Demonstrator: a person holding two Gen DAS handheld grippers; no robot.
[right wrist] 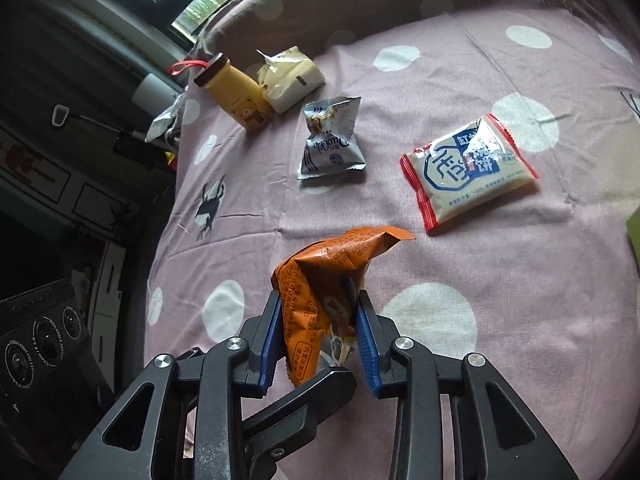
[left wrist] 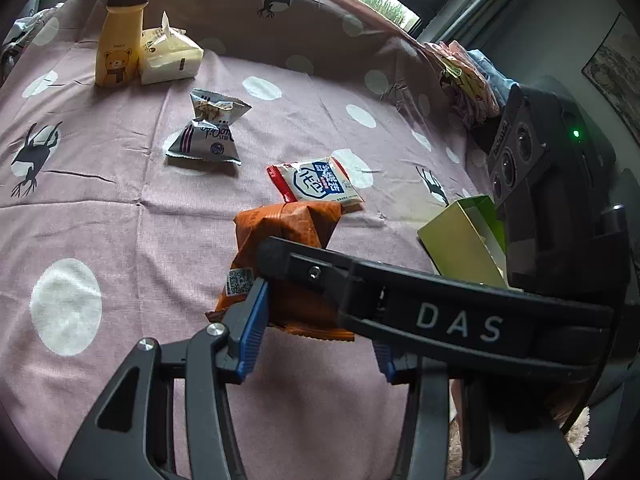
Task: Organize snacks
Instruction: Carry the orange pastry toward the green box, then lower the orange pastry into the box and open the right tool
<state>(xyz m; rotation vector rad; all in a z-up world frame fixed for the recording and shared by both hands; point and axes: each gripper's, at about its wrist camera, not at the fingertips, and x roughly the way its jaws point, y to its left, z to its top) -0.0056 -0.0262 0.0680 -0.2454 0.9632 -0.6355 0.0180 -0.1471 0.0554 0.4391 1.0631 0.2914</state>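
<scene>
An orange snack packet [right wrist: 320,300] is clamped between the blue pads of my right gripper [right wrist: 318,332], lifted above the bed. In the left wrist view the same orange packet [left wrist: 280,240] sits between my left gripper's blue pads [left wrist: 252,328], with the right gripper's black finger crossing in front; whether the left pads touch it I cannot tell. A white and red biscuit packet [right wrist: 468,172] [left wrist: 316,182] and a silver packet [right wrist: 332,144] [left wrist: 208,132] lie on the spotted sheet. A green box [left wrist: 464,240] stands at the right.
A yellow bear bottle [left wrist: 118,44] [right wrist: 236,96] and a cream packet [left wrist: 168,56] [right wrist: 288,78] stand at the far side. A pillow [left wrist: 300,20] lies beyond. Folded cloths [left wrist: 468,80] sit at the right edge. The bed's left edge drops off [right wrist: 172,200].
</scene>
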